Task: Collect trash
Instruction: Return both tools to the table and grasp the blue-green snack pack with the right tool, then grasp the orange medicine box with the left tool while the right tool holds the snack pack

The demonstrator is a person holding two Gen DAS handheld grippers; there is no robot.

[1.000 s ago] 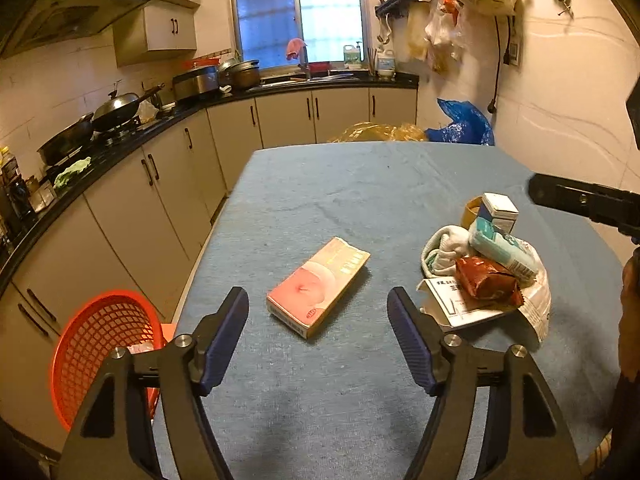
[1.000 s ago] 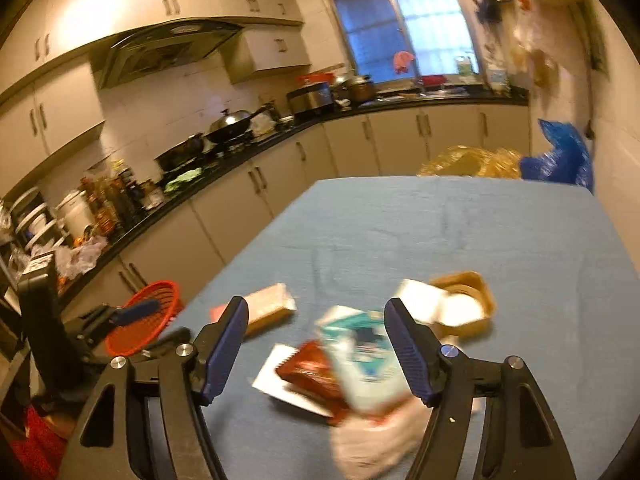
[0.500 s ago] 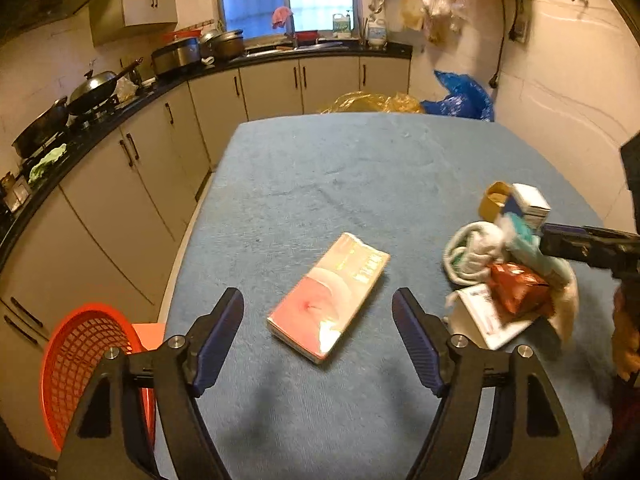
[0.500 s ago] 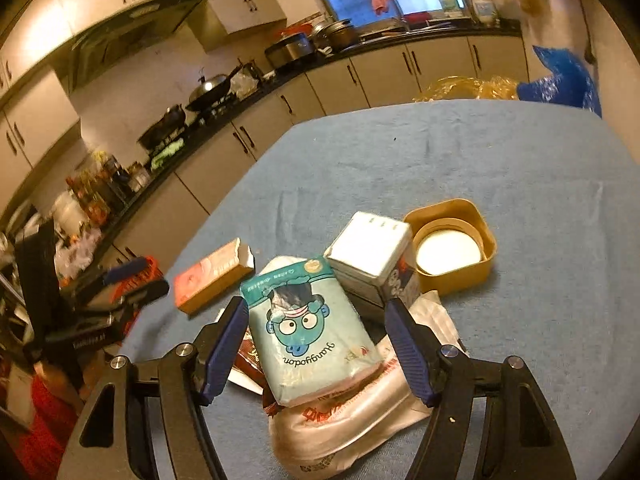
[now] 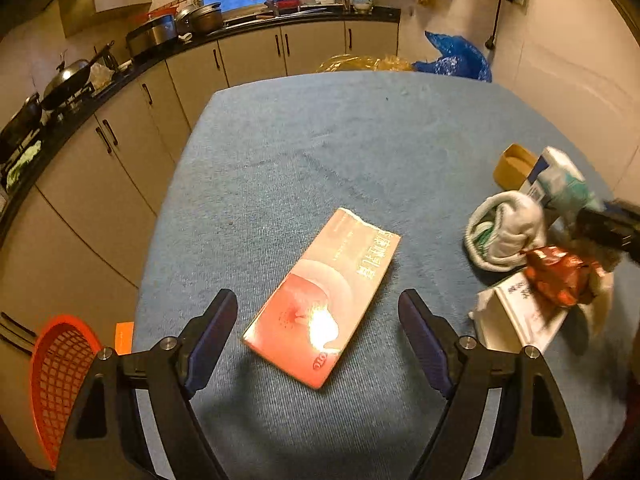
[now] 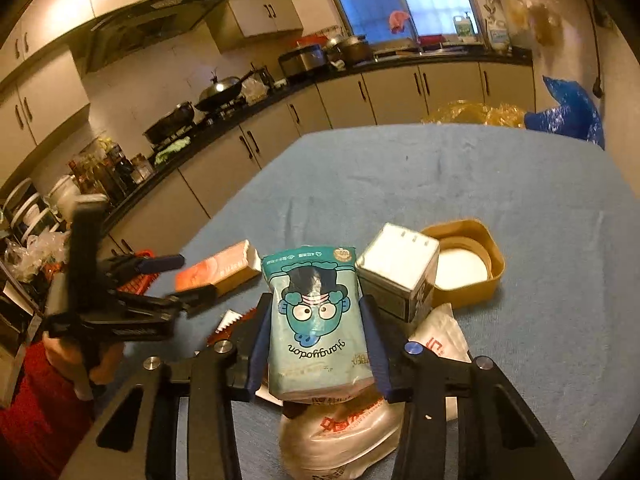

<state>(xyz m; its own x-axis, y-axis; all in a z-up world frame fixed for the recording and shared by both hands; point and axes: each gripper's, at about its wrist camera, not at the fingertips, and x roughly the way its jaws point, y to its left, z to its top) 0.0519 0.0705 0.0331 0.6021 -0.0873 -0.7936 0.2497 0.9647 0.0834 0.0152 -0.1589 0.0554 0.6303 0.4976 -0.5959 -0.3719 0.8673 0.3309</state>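
My right gripper [image 6: 314, 314] is shut on a teal cartoon pouch [image 6: 314, 316] on top of a trash pile: a white plastic bag [image 6: 340, 436], a white carton [image 6: 394, 270] and a tan lid [image 6: 468, 264]. In the left wrist view the pile shows at the right, with a rolled white cloth [image 5: 506, 236], a red wrapper [image 5: 560, 280] and the pouch [image 5: 566, 182]. My left gripper [image 5: 318, 324] is open, its fingers on either side of a pink flat box [image 5: 324, 304] lying on the blue table [image 5: 320, 140]. The box also shows in the right wrist view [image 6: 218, 272].
An orange mesh basket [image 5: 60, 376] stands on the floor left of the table. Kitchen cabinets and a counter with pans run along the left and far side. Blue [image 5: 456, 58] and yellow bags lie beyond the table's far edge. A wall is at the right.
My left gripper has come down and forward over the pink box. My right gripper has closed in on the teal pouch, its jaws narrowing from wide open to gripping it.
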